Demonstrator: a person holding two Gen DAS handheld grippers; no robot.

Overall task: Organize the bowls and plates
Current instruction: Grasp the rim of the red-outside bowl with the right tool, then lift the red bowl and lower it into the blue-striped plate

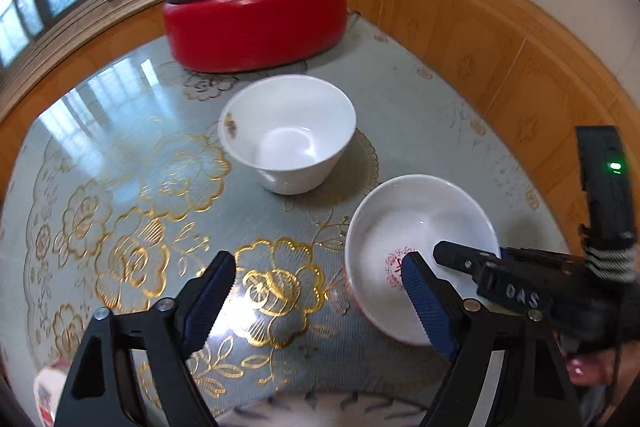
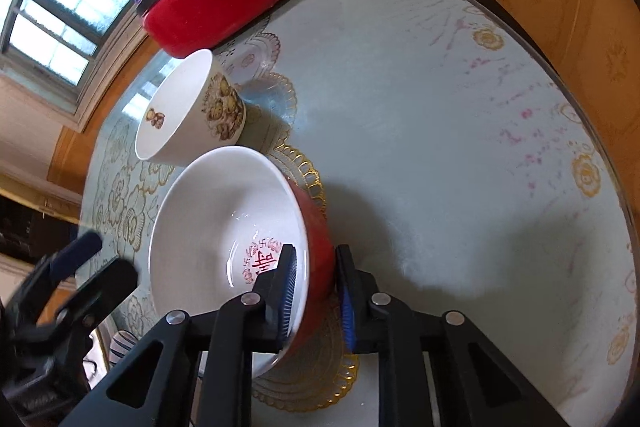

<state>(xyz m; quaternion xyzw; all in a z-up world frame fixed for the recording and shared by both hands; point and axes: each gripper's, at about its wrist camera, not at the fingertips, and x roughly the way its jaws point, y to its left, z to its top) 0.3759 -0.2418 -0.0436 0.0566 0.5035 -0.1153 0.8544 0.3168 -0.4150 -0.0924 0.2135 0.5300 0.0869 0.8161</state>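
A red-sided bowl with a white inside and a red character (image 2: 224,223) is held tilted above the table; my right gripper (image 2: 316,291) is shut on its rim, one finger inside and one outside. The same bowl (image 1: 416,227) shows at lower right in the left wrist view, with the right gripper (image 1: 472,263) on its rim. A taller white bowl with a bear print (image 1: 288,131) stands on the table behind it, also in the right wrist view (image 2: 188,111). My left gripper (image 1: 316,291) is open and empty, above the table to the left of the held bowl.
A red electric pot with a dark lid (image 1: 256,15) stands at the back of the round glass-topped table (image 1: 120,155). A wood-panelled wall (image 1: 500,67) runs close behind and to the right. A patterned dish edge (image 1: 320,407) shows at the near rim.
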